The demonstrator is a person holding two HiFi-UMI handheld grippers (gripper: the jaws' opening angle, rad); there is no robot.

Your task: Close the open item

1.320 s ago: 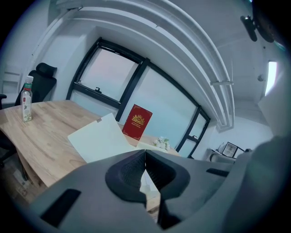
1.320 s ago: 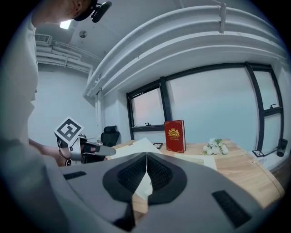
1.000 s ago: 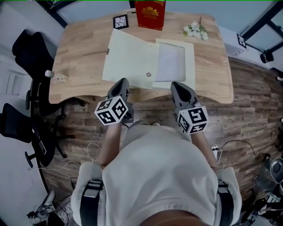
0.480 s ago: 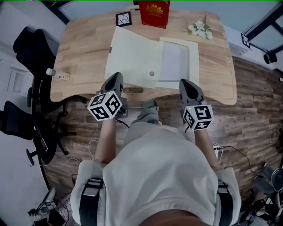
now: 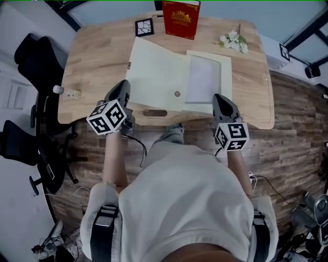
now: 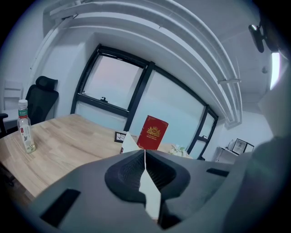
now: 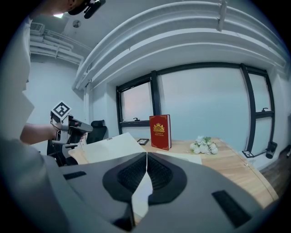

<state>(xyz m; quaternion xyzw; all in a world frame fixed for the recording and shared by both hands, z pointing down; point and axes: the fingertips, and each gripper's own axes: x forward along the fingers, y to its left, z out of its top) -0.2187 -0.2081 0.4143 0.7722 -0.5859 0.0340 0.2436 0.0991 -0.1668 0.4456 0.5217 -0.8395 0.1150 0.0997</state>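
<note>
A cream file folder [image 5: 205, 79] lies open on the wooden desk [image 5: 97, 56], its big flap [image 5: 154, 71] raised to the left, a round snap [image 5: 177, 93] near its lower edge. The flap [image 6: 128, 143] shows past my left jaws, and the same flap [image 7: 111, 145] shows in the right gripper view. My left gripper [image 5: 122, 88] is over the desk's front edge, left of the folder, shut and empty. My right gripper [image 5: 219, 98] is by the folder's front right corner, shut with nothing held. In their own views the left gripper [image 6: 144, 157] and right gripper [image 7: 146, 157] have jaws pressed together.
A red book [image 5: 181, 12] stands at the desk's back edge beside a marker card [image 5: 144, 26]. White flowers [image 5: 233, 40] lie back right. A small bottle [image 5: 64, 92] lies at the left edge. Black chairs [image 5: 36, 56] stand left of the desk.
My left gripper has swung to the left along the desk's front edge. The right gripper has drifted slightly right and nearer to me. The folder lies as before.
</note>
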